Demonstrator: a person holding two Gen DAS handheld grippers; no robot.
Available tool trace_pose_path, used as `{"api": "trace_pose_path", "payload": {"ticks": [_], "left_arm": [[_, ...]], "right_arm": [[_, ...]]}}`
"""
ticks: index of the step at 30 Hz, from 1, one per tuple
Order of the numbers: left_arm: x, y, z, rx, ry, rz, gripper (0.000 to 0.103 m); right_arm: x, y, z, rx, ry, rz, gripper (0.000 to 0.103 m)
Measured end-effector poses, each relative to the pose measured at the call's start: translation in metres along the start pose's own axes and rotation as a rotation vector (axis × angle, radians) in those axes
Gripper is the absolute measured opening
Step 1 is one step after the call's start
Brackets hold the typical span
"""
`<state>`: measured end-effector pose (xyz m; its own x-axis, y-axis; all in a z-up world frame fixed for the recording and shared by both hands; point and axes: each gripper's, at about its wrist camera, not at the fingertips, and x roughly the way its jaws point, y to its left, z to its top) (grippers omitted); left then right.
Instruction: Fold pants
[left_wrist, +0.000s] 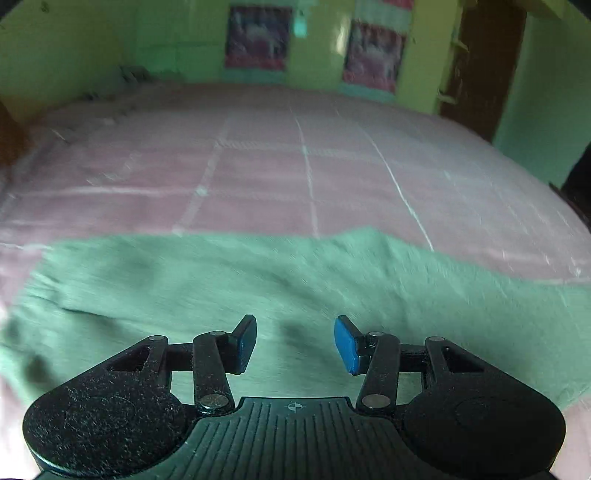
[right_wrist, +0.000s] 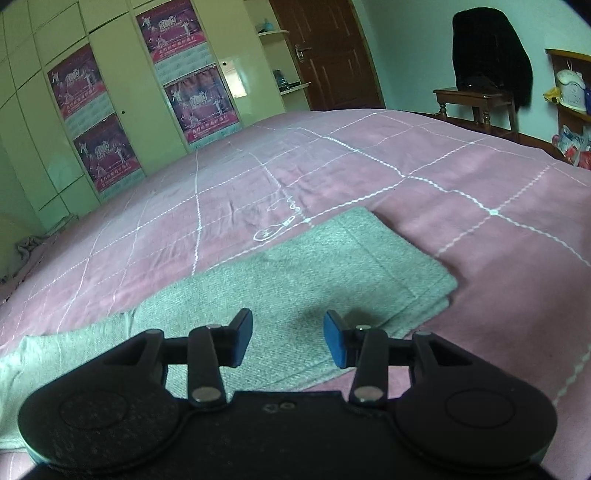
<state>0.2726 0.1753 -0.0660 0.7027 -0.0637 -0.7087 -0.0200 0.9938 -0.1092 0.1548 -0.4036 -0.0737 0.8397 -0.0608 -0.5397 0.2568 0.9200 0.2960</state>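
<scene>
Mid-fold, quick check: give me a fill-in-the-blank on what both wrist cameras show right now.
1. The green pants lie on a ____ bedspread with white grid lines.
2. The jaws of the left gripper and right gripper hold ____.
3. In the right wrist view, the dark garment hangs over a wooden ____.

Missing words: pink; nothing; chair

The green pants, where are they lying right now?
The green pants lie flat on the pink bedspread at its near edge, just beyond both tongs; the right wrist view shows their squared end to the right.

Matt woven cloth pants (right_wrist: 295, 273), quilted bedspread (right_wrist: 443, 177)
</scene>
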Motion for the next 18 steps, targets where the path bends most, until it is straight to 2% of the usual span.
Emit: {"api": "trace_pose_path", "payload": {"ticks": [2,4,6,7,9,12,15,17,18], "left_arm": [[0.030,-0.008,-0.004,0.012,0.061,0.034,0.048],[0.045,-0.012,0.000,0.027,0.054,0.065,0.051],[0.050,-0.011,0.011,-0.011,0.066,0.074,0.051],[0.047,-0.013,0.017,-0.034,0.064,0.079,0.051],[0.026,-0.011,0.020,-0.042,-0.016,0.106,0.051],[-0.019,0.017,0.009,-0.133,-0.150,0.220,0.051],[-0.071,0.064,-0.012,-0.277,-0.274,0.438,0.051],[-0.093,0.098,-0.026,-0.394,-0.293,0.529,0.052],[-0.099,0.112,-0.033,-0.452,-0.276,0.543,0.052]], "right_arm": [[0.002,-0.002,0.001,0.006,0.002,-0.001,0.044],[0.008,-0.004,0.004,0.003,0.020,-0.002,0.047],[0.018,-0.003,0.007,-0.019,0.045,-0.010,0.049],[0.024,0.000,0.010,-0.033,0.060,-0.020,0.049],[0.031,0.013,0.017,-0.065,0.063,-0.023,0.049],[0.040,0.053,0.029,-0.143,0.063,0.135,0.049],[0.062,0.105,0.037,-0.226,0.097,0.294,0.049],[0.084,0.138,0.041,-0.253,0.143,0.394,0.048],[0.096,0.156,0.041,-0.267,0.169,0.447,0.048]]}}
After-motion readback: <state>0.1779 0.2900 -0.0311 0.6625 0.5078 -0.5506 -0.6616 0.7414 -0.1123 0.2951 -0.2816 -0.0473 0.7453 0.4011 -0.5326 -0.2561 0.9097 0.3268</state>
